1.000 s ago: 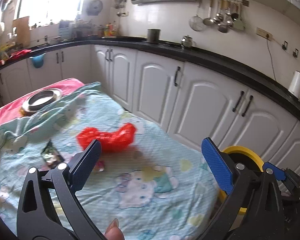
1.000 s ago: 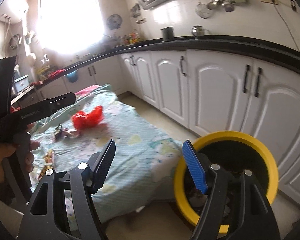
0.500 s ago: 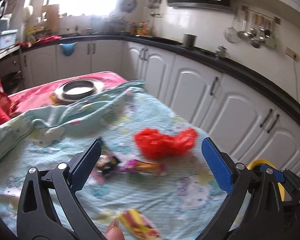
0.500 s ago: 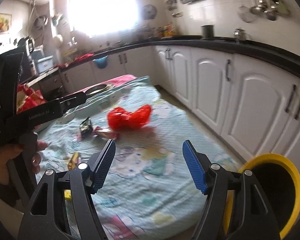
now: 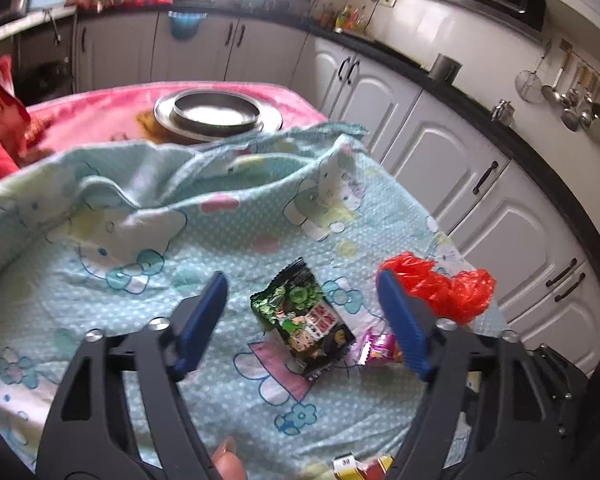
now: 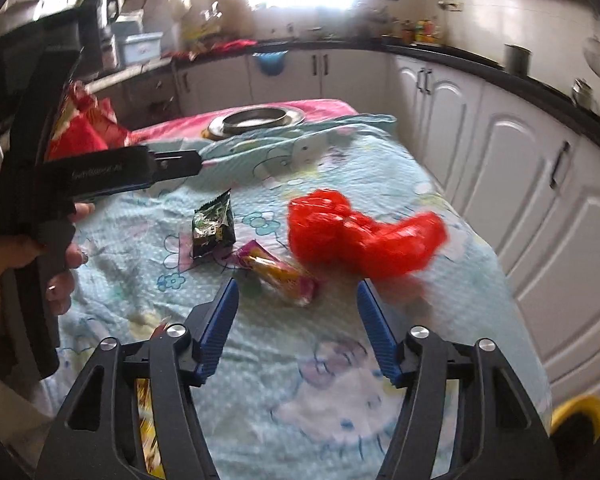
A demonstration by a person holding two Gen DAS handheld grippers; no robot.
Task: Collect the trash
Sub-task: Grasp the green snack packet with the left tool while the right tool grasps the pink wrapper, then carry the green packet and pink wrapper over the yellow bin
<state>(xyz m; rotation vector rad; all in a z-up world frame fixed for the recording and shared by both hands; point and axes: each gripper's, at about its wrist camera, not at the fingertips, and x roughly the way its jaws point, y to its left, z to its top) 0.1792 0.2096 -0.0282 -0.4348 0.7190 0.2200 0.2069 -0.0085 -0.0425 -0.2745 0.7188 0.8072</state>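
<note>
Three pieces of trash are lying close together on the pale blue cartoon-print cloth (image 5: 228,236) over the table: a dark green foil snack packet (image 5: 302,322), a pink and yellow candy wrapper (image 6: 278,272) just beside it, and a crumpled red plastic bag (image 6: 360,240). Hovering above them, the left gripper (image 5: 300,316) is framing the packet and the right gripper (image 6: 296,320) the wrapper, both narrowing with nothing pinched yet. Closing too early is risking a miss, or bunching loose cloth instead.
</note>
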